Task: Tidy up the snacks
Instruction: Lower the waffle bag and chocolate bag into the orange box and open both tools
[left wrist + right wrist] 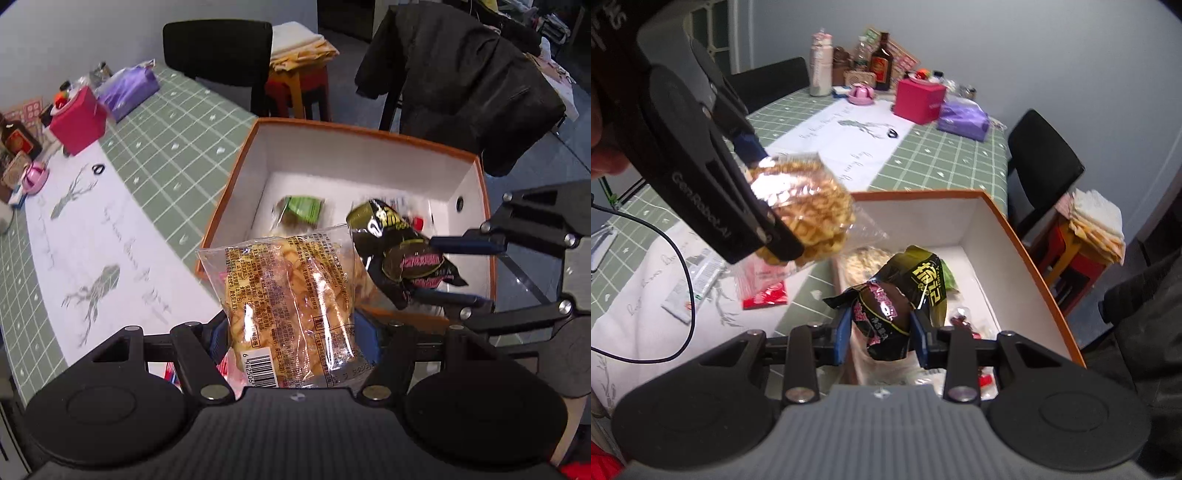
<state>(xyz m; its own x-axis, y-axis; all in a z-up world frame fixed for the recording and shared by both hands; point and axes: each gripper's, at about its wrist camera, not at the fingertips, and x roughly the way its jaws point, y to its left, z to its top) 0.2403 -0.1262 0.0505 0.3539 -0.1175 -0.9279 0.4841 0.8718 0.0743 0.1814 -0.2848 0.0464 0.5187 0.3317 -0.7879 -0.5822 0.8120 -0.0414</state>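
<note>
The tabletop (173, 122), covered with a green grid cloth, carries an open box (369, 162) with an orange outer wall and white interior at its near edge. The box holds a green-wrapped snack (301, 208) on its floor, a pale round snack (864, 260) in clear wrap, and several small wrapped items near the front wall.

The left tongs (295, 338) are closed on a clear bag of golden waffle snacks (291, 295), the blue pads pressing both sides of its lower part. The bag is held in the air above the near-left corner of the box. These tongs point steeply downward.

The right tongs (879, 332) are clamped on a black snack packet (894, 295) with pink and yellow print, held above the interior of the box. They slope downward, less steeply.

A red-and-clear packet (762, 291) lies on the tabletop just beside the box.
</note>
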